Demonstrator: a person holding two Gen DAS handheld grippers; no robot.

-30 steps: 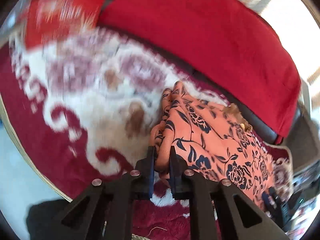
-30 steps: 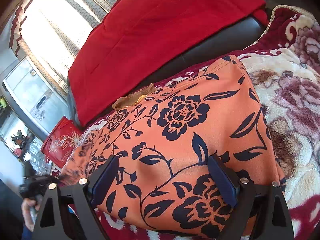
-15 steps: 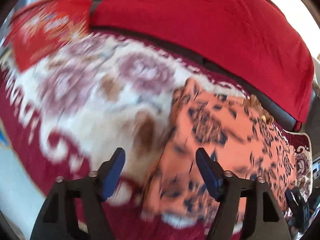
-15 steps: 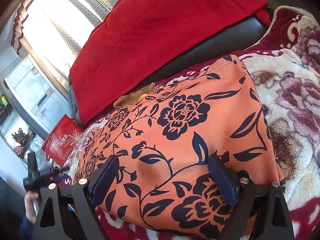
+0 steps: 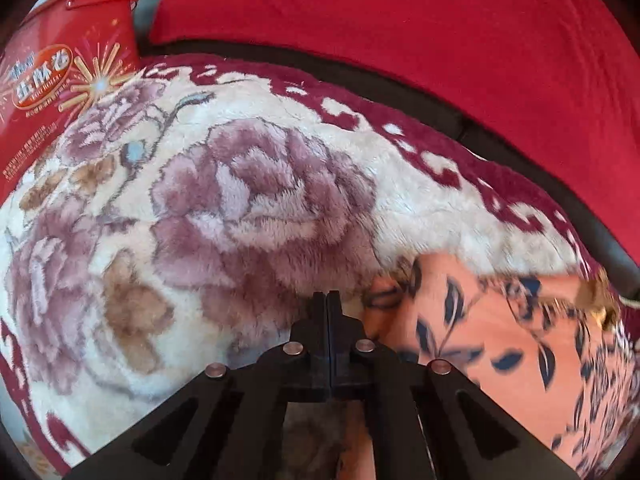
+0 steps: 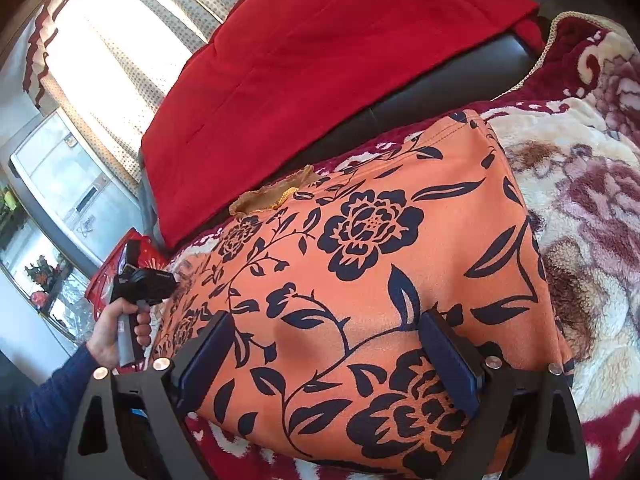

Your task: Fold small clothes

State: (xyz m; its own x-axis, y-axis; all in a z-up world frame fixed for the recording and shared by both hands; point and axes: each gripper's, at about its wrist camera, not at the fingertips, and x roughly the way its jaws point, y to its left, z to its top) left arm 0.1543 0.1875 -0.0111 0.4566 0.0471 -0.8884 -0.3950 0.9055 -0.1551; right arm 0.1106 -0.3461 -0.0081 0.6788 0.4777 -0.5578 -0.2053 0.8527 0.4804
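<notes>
Now left gripper [image 5: 327, 300] pinched empty on plush blanket [image 5: 248, 208]; right gripper [image 6: 326, 354] wide over smooth floral garment [image 6: 360, 264]

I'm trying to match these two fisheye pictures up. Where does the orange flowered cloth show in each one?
Left wrist view: the orange floral garment lies at lower right, beside the shut left gripper.
Right wrist view: it fills the centre, the open right gripper over its near edge.
Shared landmark: the red snack tin, top left and mid-left.
</notes>
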